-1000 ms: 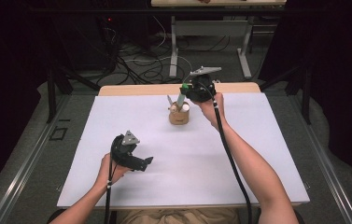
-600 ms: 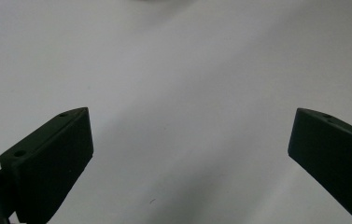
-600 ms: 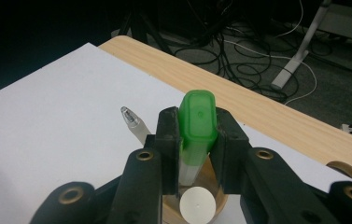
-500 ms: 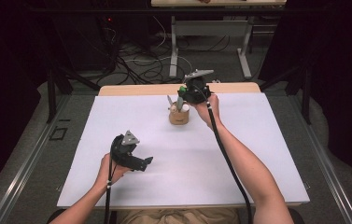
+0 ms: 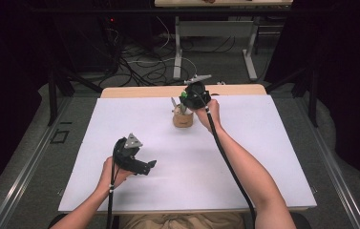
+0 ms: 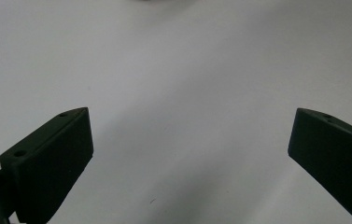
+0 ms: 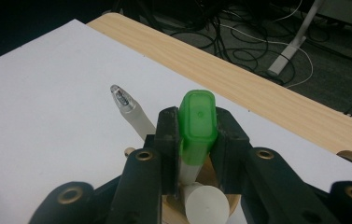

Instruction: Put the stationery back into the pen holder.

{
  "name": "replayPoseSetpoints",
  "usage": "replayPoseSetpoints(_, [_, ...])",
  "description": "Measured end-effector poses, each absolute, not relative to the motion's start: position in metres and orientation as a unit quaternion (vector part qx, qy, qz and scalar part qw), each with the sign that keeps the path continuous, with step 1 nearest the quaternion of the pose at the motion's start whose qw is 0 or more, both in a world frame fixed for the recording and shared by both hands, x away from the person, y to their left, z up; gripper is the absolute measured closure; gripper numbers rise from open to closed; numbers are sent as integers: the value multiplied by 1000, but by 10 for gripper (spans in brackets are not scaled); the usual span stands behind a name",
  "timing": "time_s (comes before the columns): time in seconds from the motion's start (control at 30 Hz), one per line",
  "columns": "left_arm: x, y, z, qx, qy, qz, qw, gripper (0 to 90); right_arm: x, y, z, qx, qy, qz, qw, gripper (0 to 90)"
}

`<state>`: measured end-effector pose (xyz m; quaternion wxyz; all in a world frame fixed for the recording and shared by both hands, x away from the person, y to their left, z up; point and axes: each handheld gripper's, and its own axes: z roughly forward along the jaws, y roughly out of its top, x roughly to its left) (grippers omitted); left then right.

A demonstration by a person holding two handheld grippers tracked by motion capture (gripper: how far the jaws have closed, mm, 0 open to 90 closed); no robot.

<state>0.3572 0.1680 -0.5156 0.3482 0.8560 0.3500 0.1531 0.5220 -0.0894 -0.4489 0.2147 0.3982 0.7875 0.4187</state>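
Lowered since before, right tool (image 7: pixel 195 140) clamps green marker (image 7: pixel 196 126) over holder (image 5: pixel 183 119).

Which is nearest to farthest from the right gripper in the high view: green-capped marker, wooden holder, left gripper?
1. Green-capped marker: clamped between the right gripper jaws, over the holder.
2. Wooden holder: just below it, at the table's far middle.
3. Left gripper: near left, jaws open.
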Motion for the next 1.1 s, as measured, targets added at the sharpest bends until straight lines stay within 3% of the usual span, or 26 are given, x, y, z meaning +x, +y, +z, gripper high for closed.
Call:
replayPoseSetpoints(0.7, [356, 167, -516, 857, 348, 153, 348, 3, 529, -85, -463, 407, 800, 385, 211, 732])
replayPoseSetpoints(1.1, [356, 168, -515, 856, 348, 156, 350, 3, 518, -97, -448, 397, 801, 401, 200, 501])
